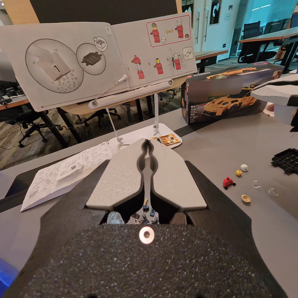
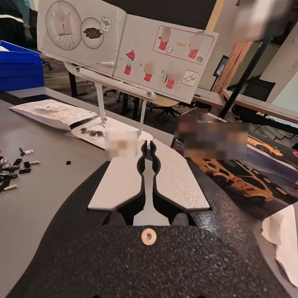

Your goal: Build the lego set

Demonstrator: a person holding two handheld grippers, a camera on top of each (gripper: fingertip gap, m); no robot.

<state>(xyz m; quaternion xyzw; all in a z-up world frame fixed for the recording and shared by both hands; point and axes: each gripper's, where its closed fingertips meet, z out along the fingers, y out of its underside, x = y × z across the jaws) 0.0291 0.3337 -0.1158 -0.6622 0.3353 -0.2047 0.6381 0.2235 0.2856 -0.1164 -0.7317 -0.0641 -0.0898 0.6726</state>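
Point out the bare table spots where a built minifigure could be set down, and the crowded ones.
Free: grey table between the stand base, the box and the red torso. Crowded: around the torso, yellow head and black plate; also the loose pieces.

From my remote seat I saw a blue bin (image 2: 19, 67) at the far left edge of the grey table (image 1: 225, 153). Beyond the table, black office chairs (image 1: 32, 127) stood on patterned carpet (image 1: 9, 141), with coiled cables hanging under neighbouring desks (image 1: 264, 37). A wooden post (image 2: 232, 62) rose on the right, near white doors (image 1: 201, 25) with long handles.
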